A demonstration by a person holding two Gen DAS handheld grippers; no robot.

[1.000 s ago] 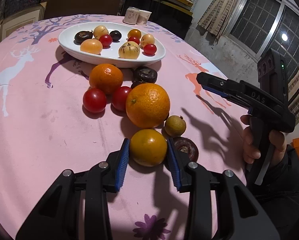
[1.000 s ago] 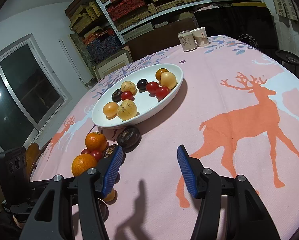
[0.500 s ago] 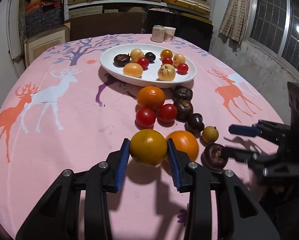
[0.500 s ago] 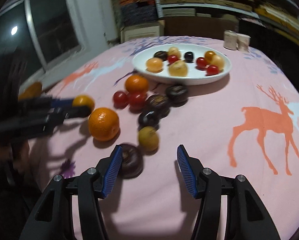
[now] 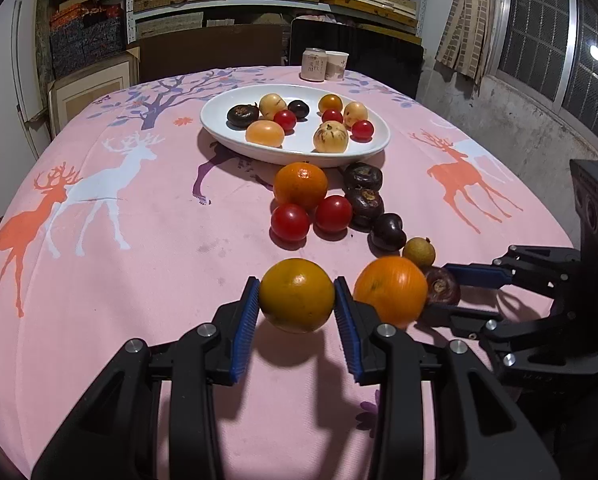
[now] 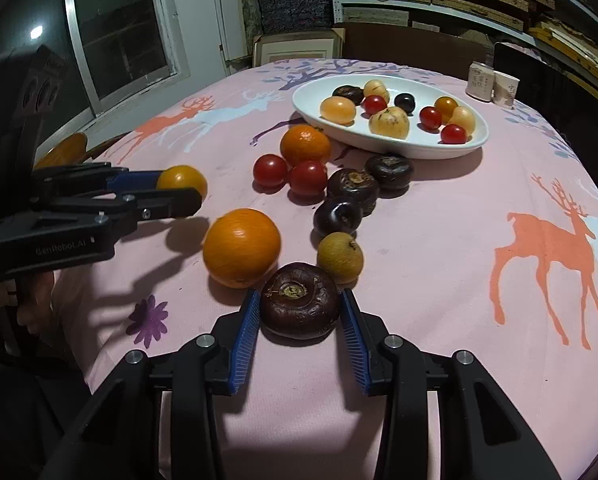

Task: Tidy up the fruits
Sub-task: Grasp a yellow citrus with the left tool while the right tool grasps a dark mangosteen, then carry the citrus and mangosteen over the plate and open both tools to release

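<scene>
Yellow-orange citrus point(image 5: 296, 295) is riding clamped in the left tool point(image 5: 295, 312), lifted off the tabletop point(image 5: 139, 264), while the right tool point(image 6: 301, 320) is closing around a dark water chestnut point(image 6: 299, 300).

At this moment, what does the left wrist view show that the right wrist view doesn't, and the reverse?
Left wrist only: a head-on look at the left gripper clamping the yellow-orange citrus.

Right wrist only: the right gripper closing around the dark brown fruit, and the person's hand.

Both: the white plate, the big orange, the two cups.
</scene>
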